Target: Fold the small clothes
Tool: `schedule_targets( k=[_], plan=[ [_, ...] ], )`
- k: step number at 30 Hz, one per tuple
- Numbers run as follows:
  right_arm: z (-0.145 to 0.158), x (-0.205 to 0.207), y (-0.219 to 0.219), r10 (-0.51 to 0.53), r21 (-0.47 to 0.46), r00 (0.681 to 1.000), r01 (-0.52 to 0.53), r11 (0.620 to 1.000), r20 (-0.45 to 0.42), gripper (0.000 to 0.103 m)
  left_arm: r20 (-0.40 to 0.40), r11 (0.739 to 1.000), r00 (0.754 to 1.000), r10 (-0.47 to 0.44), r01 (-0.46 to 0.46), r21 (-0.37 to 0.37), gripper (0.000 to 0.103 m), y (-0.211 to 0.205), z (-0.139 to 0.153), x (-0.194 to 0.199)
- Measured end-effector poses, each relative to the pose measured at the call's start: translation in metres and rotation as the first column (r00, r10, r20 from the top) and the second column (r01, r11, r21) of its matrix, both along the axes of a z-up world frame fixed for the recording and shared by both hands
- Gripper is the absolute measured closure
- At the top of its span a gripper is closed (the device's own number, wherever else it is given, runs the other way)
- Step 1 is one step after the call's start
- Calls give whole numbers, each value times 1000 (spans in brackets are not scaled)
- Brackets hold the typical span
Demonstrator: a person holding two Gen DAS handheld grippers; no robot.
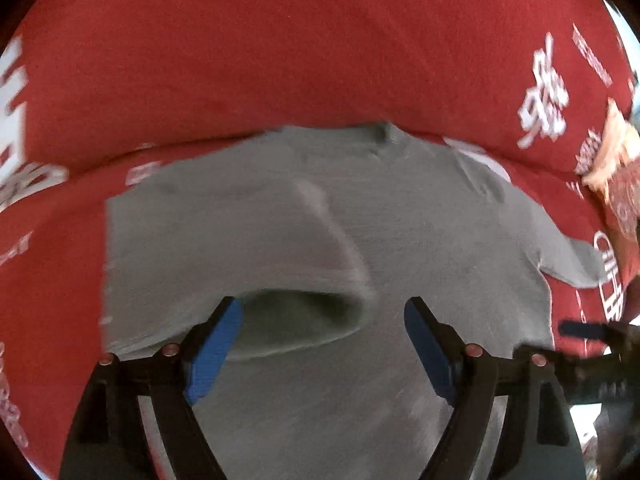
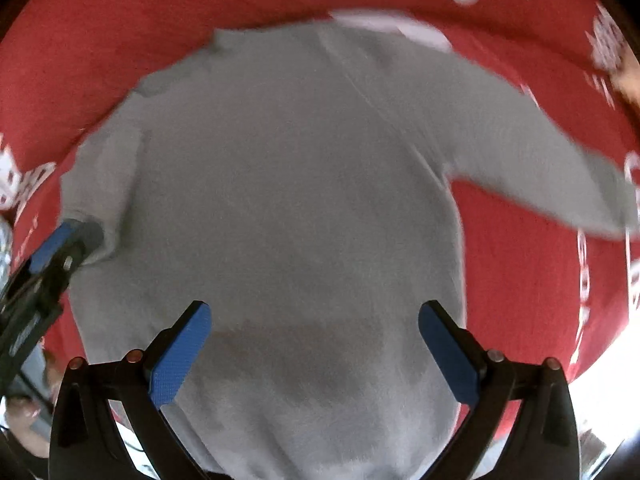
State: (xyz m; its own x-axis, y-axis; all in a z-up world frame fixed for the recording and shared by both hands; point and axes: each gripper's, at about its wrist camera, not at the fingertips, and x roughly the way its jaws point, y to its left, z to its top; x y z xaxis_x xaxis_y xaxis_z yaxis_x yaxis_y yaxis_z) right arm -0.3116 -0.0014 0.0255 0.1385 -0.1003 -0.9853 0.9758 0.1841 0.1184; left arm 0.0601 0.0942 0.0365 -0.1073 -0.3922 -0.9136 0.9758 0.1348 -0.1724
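Left wrist view: a small grey long-sleeved sweater [image 1: 400, 216] lies spread on a red cloth printed with white characters [image 1: 280, 60] that covers the bench. No container shows here. The sweater's collar points away from the camera, and one sleeve [image 1: 304, 280] is folded over the body, its open cuff lying just ahead of the left blue pad. The left gripper [image 1: 323, 344] has its jaws wide apart with grey fabric between them; they grip nothing, and whether the pads touch the cloth is unclear through the blur. The right gripper [image 1: 588, 330] shows as a dark shape at the right edge.

Right wrist view: the same sweater [image 2: 300, 180] fills the middle, back upward, with the other sleeve [image 2: 540, 160] stretched out to the right over the red cloth [image 2: 80, 40]. The right gripper [image 2: 314, 344] hangs over the hem area, jaws wide apart and holding nothing. At the left edge the left gripper [image 2: 66, 240] sits beside the folded sleeve's cuff.
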Motion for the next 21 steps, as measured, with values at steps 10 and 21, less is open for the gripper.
schedule_targets(
  k=[10, 21],
  plan=[
    [25, 189, 7, 548, -249, 827, -560, 790, -122, 0, 116, 939, 940, 320, -331, 89, 19, 53, -9, 128],
    [-21, 238, 32, 664, -207, 584, -802, 560, -467, 52, 119, 953, 959, 258, -273, 131, 19, 51, -31, 112]
  ],
)
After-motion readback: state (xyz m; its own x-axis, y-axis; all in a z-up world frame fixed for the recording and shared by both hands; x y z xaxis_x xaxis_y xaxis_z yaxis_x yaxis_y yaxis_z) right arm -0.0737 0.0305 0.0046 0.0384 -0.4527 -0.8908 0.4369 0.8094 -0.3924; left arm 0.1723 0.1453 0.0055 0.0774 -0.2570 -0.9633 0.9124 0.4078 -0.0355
